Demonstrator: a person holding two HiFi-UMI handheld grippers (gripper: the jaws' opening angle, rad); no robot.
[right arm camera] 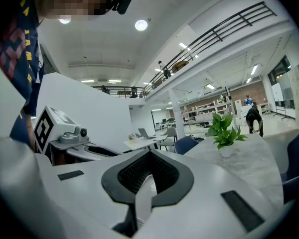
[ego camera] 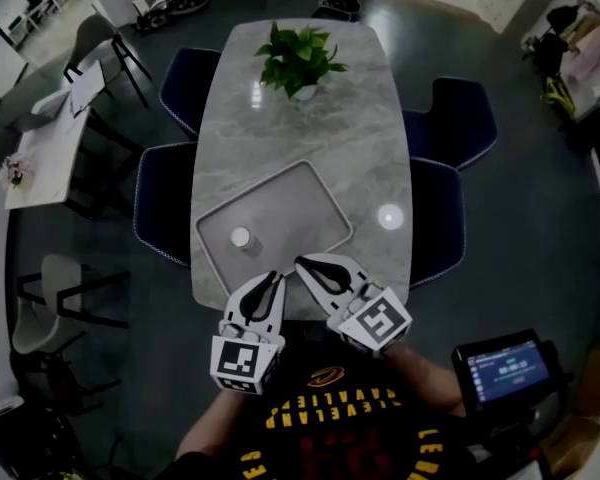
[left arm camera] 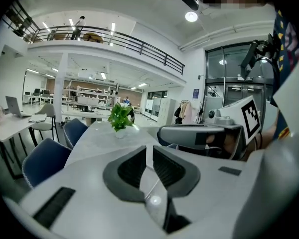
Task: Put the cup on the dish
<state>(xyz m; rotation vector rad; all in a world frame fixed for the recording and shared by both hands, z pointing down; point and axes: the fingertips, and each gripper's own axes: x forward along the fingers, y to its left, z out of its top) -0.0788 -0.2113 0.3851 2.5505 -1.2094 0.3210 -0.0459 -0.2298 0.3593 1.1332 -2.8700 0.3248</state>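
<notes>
A small white cup (ego camera: pixel 241 237) stands in a grey rectangular tray (ego camera: pixel 310 190) on the near part of the marble table (ego camera: pixel 310 128). To its right, outside the tray, lies a small round white dish (ego camera: pixel 390 216). My left gripper (ego camera: pixel 276 277) hangs at the table's near edge, just short of the tray, shut and empty. Beside it my right gripper (ego camera: pixel 301 264) is also shut with nothing in it. The left gripper view shows shut jaws (left arm camera: pixel 148 149) pointing down the table. The right gripper view shows closed jaws (right arm camera: pixel 149 154). Cup and dish are hidden in both gripper views.
A potted green plant (ego camera: pixel 300 61) stands at the table's far end, also in both gripper views as plant (left arm camera: pixel 120 116) and plant (right arm camera: pixel 224 132). Dark blue chairs (ego camera: pixel 165 216) flank the table. A device with a lit screen (ego camera: pixel 506 368) sits at my lower right.
</notes>
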